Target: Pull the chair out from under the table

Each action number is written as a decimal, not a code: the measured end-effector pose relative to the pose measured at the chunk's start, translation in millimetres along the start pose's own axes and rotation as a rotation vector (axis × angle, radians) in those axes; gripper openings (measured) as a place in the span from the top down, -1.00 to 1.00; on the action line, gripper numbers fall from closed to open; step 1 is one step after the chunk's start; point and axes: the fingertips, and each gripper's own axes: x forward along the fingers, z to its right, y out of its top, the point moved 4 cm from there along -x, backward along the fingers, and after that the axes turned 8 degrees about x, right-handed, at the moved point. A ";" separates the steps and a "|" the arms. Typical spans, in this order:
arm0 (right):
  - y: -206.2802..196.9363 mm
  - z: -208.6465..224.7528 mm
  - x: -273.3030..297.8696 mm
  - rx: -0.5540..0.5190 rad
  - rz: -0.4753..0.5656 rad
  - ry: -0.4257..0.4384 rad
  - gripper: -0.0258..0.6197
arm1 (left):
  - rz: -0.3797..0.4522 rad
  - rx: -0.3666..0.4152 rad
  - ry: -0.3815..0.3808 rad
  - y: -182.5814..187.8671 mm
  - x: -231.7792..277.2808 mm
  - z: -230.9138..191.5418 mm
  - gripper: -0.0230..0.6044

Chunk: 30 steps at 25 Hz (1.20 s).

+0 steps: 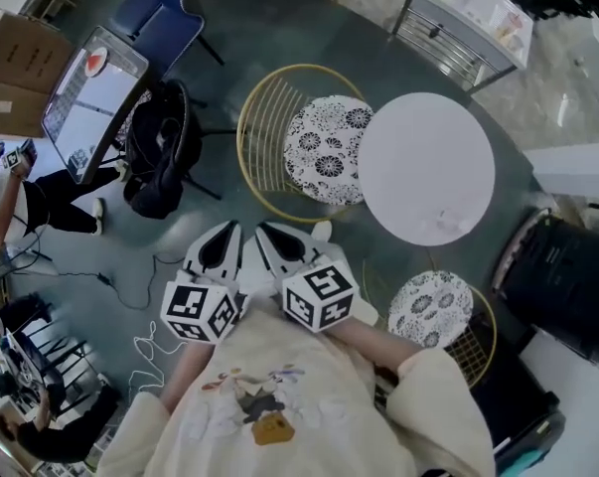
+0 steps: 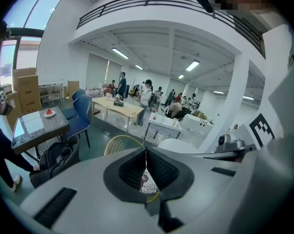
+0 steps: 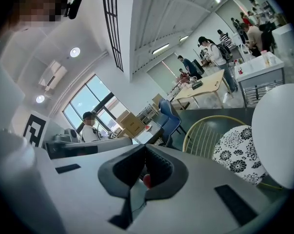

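Left gripper [image 1: 227, 235] and right gripper [image 1: 269, 235] hovering at lower centre, jaws of both pressing together, holding nothing. Gold wire chair [image 1: 269, 132] sitting at upper centre, floral seat tucking under round white table [image 1: 428, 167]. Frame probably handling light, stiff, smooth; curved back rim offering best hold.

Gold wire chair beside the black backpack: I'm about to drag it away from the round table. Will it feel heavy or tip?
Probably light for its size: the chair has a thin, open wire back. The floral cushion may be loose, so a jerk might shift it. Its wide round shape suggests it resists tipping, though the legs are hidden.
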 end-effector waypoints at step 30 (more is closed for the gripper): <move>-119.5 137.3 117.2 -0.165 -0.232 -0.239 0.64 | -0.268 -0.271 -0.083 -173.0 137.2 -109.4 0.62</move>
